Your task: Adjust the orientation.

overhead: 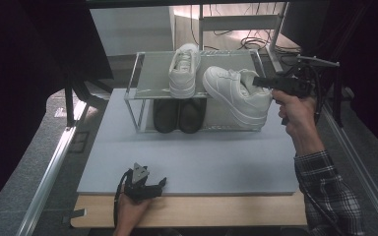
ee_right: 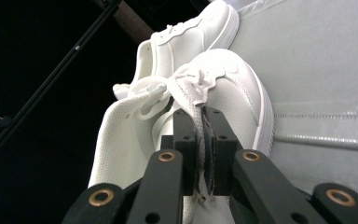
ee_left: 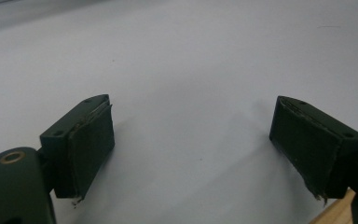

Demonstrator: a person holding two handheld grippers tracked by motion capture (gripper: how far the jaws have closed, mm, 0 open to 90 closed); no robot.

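Left gripper [overhead: 163,182]: fingers spread, empty | right gripper [ee_right: 204,140]: fingers pinching white sneaker [ee_right: 223,93] collar

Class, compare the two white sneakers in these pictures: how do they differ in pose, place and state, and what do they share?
The left white sneaker stands flat on the rack's top shelf; the right white sneaker is tilted at the shelf's front right edge. The left one is untouched; the right one is clamped by the right gripper at the edge of its opening. The left one points away; the right one is angled to the left. Both are white lace-ups.
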